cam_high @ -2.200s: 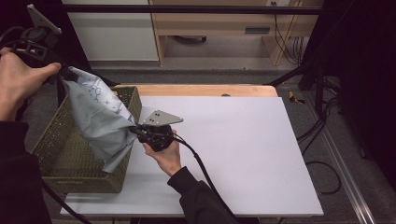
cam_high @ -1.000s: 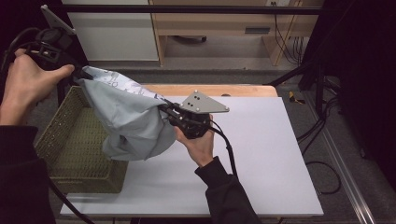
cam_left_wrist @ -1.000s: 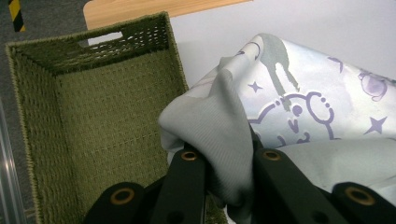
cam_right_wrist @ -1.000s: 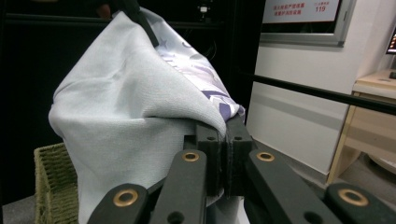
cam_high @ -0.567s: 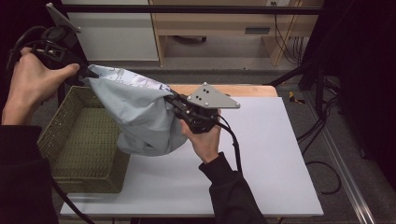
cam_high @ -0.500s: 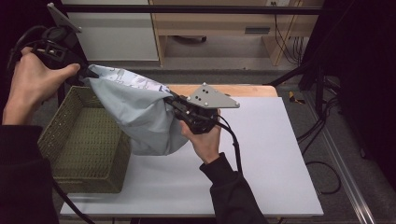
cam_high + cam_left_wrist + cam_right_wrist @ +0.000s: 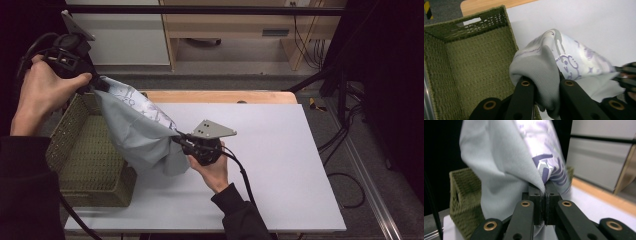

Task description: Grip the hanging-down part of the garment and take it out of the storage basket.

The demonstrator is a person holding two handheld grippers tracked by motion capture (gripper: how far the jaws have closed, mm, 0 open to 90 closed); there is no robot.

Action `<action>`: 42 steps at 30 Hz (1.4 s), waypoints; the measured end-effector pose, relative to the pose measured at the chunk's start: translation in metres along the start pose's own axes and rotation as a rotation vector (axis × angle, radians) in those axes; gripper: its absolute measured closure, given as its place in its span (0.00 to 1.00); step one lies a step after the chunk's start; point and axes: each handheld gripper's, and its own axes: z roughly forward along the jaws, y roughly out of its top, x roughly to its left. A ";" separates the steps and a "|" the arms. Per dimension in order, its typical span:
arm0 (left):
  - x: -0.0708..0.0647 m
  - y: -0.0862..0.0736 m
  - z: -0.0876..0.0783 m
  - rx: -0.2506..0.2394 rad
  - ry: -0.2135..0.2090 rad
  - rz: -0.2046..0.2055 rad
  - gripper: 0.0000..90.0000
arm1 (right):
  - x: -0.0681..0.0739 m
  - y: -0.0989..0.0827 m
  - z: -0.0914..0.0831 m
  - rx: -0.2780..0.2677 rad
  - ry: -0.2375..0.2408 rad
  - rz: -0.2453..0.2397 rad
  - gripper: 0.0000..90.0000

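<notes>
Both tools (image 7: pixel 176 138) grip grey cloth (image 7: pixel 135 132) w/ purple print, unreadable.

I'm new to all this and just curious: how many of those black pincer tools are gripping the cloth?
2. The left gripper pinches the grey cloth above the green basket; the right gripper pinches its other end over the white table.
</notes>
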 end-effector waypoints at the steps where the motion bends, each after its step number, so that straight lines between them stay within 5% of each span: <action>1: -0.001 0.000 0.001 0.002 0.002 0.002 0.94 | 0.001 -0.007 0.005 0.015 0.007 0.011 0.97; 7: -0.005 0.000 0.009 0.018 0.008 0.016 0.95 | 0.003 -0.036 0.033 0.100 0.031 0.052 0.87; 13: 0.000 -0.001 0.013 0.025 0.009 0.004 0.95 | 0.008 -0.038 0.031 0.100 0.041 0.027 0.56; 19: 0.001 -0.001 0.014 0.031 0.010 0.000 0.94 | 0.002 -0.035 0.005 0.039 0.008 0.048 0.32; 21: 0.001 -0.001 0.015 0.034 0.010 -0.001 0.95 | -0.009 -0.035 -0.017 0.018 -0.046 0.039 0.22; 33: 0.006 -0.002 0.019 0.035 0.004 -0.007 0.94 | -0.044 -0.051 -0.098 -0.007 -0.220 0.077 0.05; 42: 0.007 -0.004 0.020 0.030 0.002 -0.008 0.94 | -0.051 -0.073 -0.142 -0.020 -0.301 0.081 0.00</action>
